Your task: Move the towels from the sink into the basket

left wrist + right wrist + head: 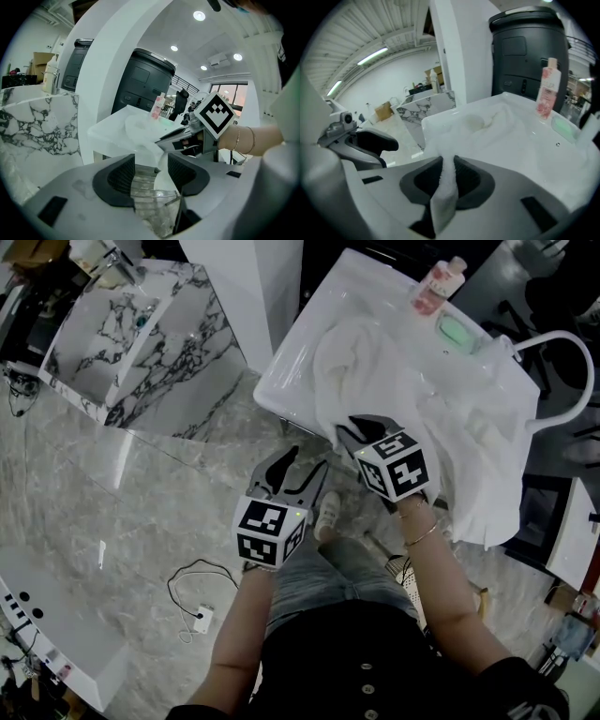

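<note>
**Towel pinched, lift-out comes next**

Left tongs (pixel 305 465) hang spread and empty, just short of the sink (pixel 281 371). Right tongs (pixel 361 432) are pinching the white towel (pixel 366 362) where it droops over the front rim. Next job, I reckon: pull it clear and carry it to the basket, which I can't spot.
</note>
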A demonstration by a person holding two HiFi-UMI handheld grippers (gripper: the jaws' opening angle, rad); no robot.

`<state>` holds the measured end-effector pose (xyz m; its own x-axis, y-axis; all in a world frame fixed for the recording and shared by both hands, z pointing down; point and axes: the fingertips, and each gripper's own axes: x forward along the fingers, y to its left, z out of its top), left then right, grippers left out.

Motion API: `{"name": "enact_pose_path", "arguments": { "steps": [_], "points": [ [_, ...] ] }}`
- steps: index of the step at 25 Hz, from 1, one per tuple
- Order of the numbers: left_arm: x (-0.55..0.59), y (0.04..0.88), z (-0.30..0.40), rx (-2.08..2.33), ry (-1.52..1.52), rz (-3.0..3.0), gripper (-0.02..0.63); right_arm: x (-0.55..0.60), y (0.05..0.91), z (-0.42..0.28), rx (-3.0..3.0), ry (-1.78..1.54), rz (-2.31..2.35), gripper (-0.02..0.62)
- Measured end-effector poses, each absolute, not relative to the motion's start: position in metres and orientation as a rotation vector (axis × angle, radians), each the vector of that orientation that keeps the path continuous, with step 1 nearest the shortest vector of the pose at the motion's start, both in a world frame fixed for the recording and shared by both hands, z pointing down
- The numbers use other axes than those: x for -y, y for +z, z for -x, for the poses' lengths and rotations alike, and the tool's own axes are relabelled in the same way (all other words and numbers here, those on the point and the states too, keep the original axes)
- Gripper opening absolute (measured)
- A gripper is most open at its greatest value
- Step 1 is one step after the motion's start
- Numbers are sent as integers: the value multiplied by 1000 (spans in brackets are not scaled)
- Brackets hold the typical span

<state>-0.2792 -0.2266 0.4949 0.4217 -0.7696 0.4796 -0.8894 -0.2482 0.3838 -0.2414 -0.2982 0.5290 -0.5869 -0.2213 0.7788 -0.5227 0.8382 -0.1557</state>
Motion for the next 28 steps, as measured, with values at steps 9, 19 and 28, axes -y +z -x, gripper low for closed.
{"name": "enact_pose_path", "arguments": {
  "steps": [9, 19, 28],
  "points": [
    [224, 485, 274, 1365, 246, -2115, 202, 303, 511, 227, 2241, 515, -669, 51],
    [227, 448, 248, 1244, 231, -2288, 202, 297, 445, 195, 2328, 482, -939, 51],
    [235, 385, 207, 1011, 101, -2500, 202, 282, 375, 138, 2329, 364, -1232, 51]
  ]
}}
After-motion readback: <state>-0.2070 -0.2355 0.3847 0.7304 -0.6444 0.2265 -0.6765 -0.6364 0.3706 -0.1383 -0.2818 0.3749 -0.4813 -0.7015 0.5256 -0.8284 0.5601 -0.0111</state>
